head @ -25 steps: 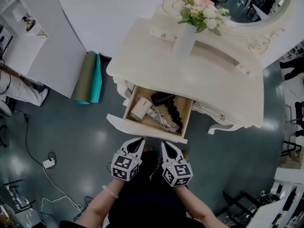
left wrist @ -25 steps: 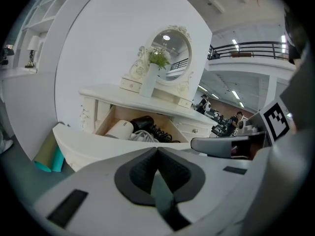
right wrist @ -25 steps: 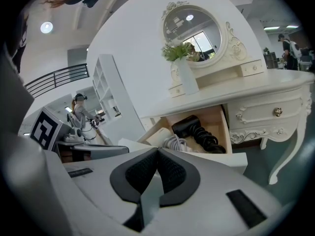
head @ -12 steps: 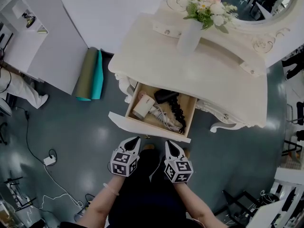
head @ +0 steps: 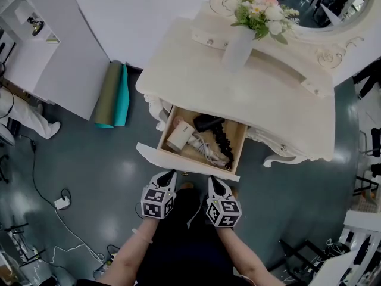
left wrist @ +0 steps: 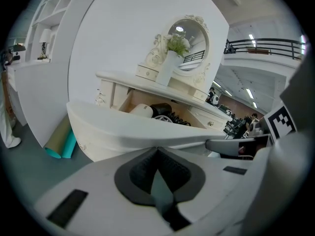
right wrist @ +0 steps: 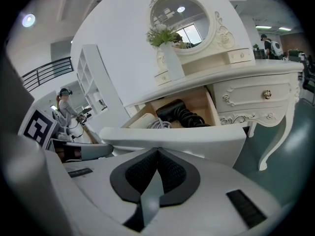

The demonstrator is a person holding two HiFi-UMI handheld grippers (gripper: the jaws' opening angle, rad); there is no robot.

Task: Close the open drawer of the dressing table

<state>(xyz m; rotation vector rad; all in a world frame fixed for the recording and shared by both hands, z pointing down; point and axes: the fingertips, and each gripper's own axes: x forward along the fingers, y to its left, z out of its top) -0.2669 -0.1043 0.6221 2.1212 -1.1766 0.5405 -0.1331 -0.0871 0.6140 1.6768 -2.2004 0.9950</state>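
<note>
The cream dressing table (head: 280, 109) has its middle drawer (head: 187, 162) pulled open. Inside lie a white hair dryer (head: 178, 137), a black appliance (head: 205, 123) and a coiled black cable (head: 221, 142). My left gripper (head: 169, 174) and right gripper (head: 212, 180) are side by side just in front of the curved drawer front, both shut and holding nothing. In the left gripper view the drawer front (left wrist: 128, 127) fills the space right above the left gripper (left wrist: 157, 149). The right gripper (right wrist: 158, 150) points at the same panel (right wrist: 172, 136). Contact cannot be told.
A white vase of flowers (head: 238, 46) and an oval mirror (head: 321, 5) stand on the table top. Rolled olive and teal mats (head: 113, 94) lean by a white partition (head: 53, 58) on the left. A plug and cables (head: 61, 203) lie on the floor. A person's leg (head: 24, 115) shows at far left.
Both grippers have drawn back a little from the drawer front and sit lower in the head view. The drawer stands as far open as before.
</note>
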